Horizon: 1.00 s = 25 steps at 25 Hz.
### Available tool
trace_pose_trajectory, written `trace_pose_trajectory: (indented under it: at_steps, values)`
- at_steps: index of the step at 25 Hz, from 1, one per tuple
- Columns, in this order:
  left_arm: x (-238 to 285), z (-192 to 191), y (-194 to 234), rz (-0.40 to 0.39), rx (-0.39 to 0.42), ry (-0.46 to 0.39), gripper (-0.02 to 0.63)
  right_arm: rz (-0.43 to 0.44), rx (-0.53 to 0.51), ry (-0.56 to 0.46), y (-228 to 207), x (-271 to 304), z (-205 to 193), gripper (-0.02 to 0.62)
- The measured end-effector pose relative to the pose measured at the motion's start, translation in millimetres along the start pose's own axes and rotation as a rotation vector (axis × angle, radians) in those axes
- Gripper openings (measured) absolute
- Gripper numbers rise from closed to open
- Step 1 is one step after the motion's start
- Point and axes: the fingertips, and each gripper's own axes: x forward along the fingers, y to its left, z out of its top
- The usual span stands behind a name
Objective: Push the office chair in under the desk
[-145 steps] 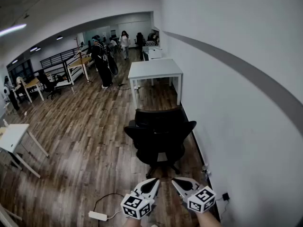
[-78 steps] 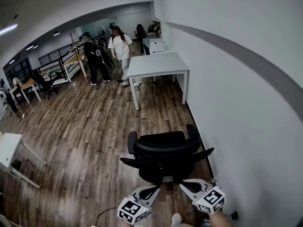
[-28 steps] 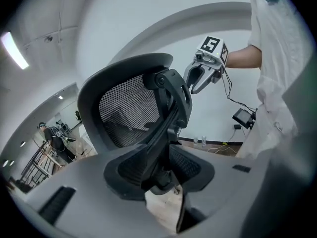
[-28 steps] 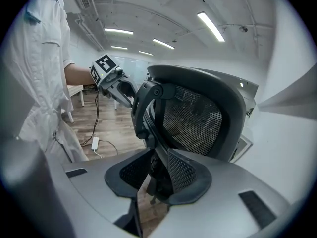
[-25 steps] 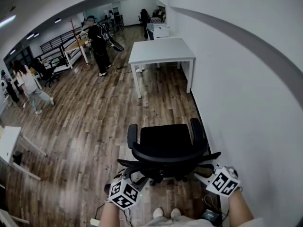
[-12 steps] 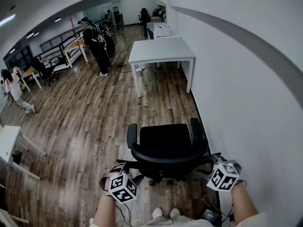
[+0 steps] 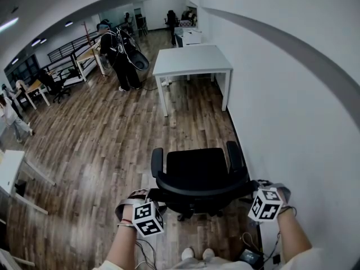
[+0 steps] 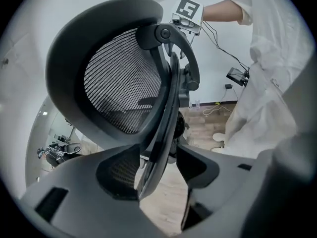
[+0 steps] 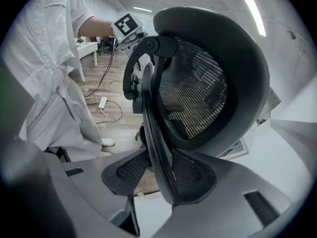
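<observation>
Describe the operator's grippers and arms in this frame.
Left gripper and right gripper: grey moulded fingers with dark mesh-textured pads, each topped by a white cube bearing black square markers. Black cables trail from them. Bare forearms, white short sleeves. Both sets of jaws are opening, the black mesh office chair's back between them.

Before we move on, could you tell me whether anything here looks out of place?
The black mesh-backed office chair stands on the wooden floor by the white wall, well short of the white rectangular desk rather than under it. A white power strip lies loose on the floor nearby.
</observation>
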Motion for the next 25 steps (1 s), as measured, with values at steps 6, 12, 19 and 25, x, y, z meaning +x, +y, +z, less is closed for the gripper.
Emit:
trace_pose_trajectory:
  at_steps: [6, 12, 19, 25]
  values:
    - [11, -18, 0, -0.034, 0.041, 0.091, 0.227, 0.025, -0.066, 0.091, -1, 9, -15, 0.176]
    - [25, -27, -7, -0.074, 0.047, 0.141, 0.227, 0.054, -0.098, 0.144, -1, 22, -26, 0.176]
    - [39, -32, -9, -0.103, 0.053, 0.168, 0.227, 0.092, -0.101, 0.155, -1, 30, -22, 0.175]
    - [41, -38, -5, -0.102, 0.095, 0.212, 0.202, 0.11, -0.112, 0.167, -1, 30, -21, 0.173]
